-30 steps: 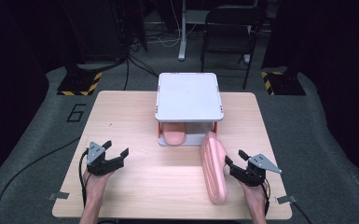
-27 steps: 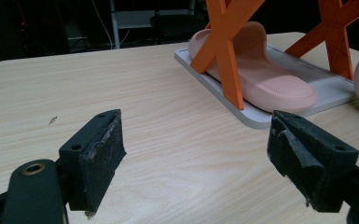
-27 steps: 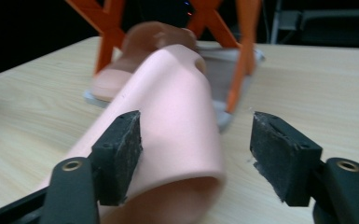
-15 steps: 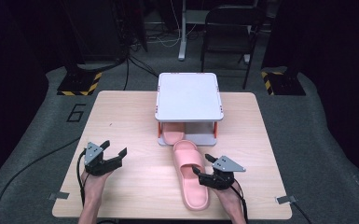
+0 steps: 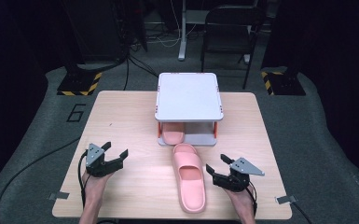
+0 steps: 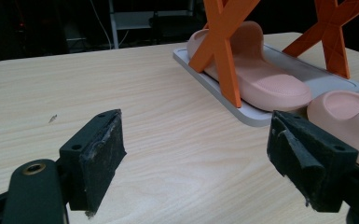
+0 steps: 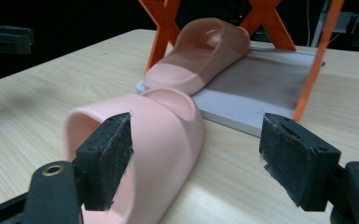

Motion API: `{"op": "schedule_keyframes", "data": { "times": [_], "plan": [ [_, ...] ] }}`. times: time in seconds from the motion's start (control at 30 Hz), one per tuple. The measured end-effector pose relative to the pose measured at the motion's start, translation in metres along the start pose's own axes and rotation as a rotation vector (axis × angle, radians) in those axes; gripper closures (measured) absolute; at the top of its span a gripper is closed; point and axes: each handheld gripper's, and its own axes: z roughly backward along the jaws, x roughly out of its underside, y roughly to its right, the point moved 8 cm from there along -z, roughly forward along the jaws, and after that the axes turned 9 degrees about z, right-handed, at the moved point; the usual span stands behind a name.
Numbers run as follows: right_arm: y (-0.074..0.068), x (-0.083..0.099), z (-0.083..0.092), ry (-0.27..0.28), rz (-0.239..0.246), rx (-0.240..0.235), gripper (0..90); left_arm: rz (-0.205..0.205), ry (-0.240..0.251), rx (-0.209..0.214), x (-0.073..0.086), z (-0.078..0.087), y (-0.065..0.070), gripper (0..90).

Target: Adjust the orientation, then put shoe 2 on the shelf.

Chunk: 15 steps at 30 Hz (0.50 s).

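Pink slipper — lies flat on the wooden table, sole down, toe toward the rack, near the front edge and a little right of the middle. Its toe end sits just in front of the rack's bottom tray.

Right gripper — just beside the slipper's right side, not touching it in the high view. Its jaws have just been opening and stand wide apart, released; in the right gripper view the slipper lies behind the left pad, not pressed by either.

Left gripper — well apart from the slipper, on the left of the table, jaws spread and holding nothing.

Second slipper — same pink, on the bottom tray of the rack, under its white top shelf, between orange cross-braced legs.
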Motion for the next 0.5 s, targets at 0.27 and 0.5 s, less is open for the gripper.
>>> {"op": "schedule_keyframes", "data": {
  "times": [0.27,0.5],
  "plan": [
    [0.0,0.007,0.003,-0.001,-0.003,-0.004,25.0,0.006,0.007,-0.009,-0.001,0.003,-0.003,18.7],
    [-0.015,0.011,-0.007,-0.027,0.036,-0.046,27.8,0.013,0.018,-0.014,-0.002,0.005,-0.004,18.7]
  ]
}}
